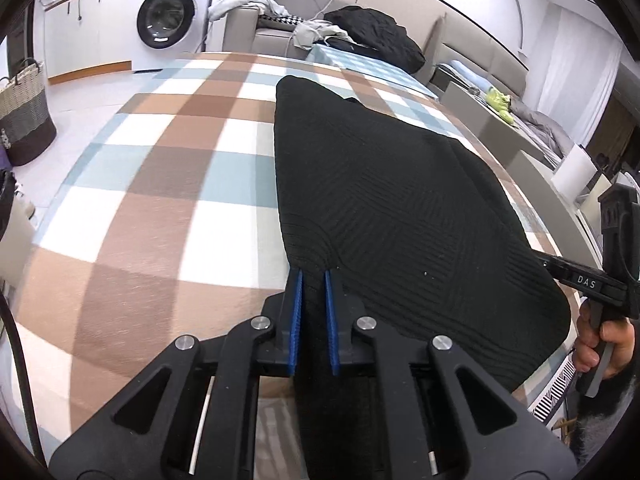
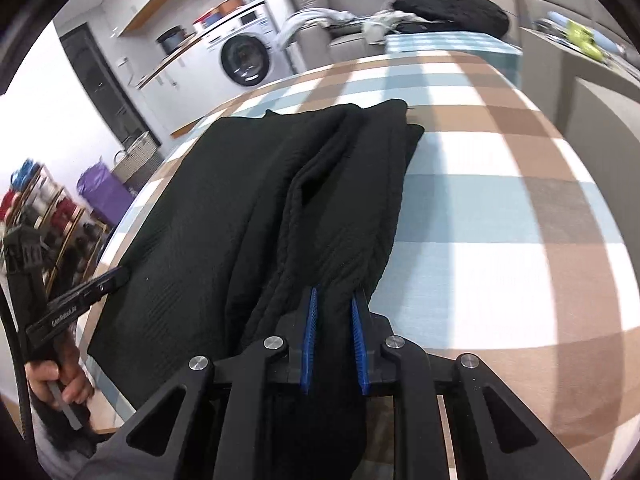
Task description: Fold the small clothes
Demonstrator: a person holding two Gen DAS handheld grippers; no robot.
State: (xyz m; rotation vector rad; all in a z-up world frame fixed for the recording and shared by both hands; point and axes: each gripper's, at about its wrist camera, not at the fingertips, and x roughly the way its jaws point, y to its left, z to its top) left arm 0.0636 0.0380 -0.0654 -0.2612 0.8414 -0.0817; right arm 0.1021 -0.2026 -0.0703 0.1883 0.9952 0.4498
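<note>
A black ribbed knit garment (image 1: 392, 208) lies on the plaid-covered table (image 1: 160, 184), stretched between my two grippers. My left gripper (image 1: 314, 274) is shut on its near left corner, cloth running back between the blue pads. My right gripper (image 2: 336, 294) is shut on the bunched, folded right edge of the same garment (image 2: 248, 200). In the left wrist view the right gripper (image 1: 576, 276) reaches in from the right edge. In the right wrist view the left gripper (image 2: 116, 278) touches the garment's left side.
A washing machine (image 1: 168, 16) stands at the back. A sofa holds a black cushion (image 1: 380, 32) and loose clothes. A woven basket (image 1: 24, 116) sits on the floor at left. A grey cabinet (image 1: 500, 128) borders the table's right side.
</note>
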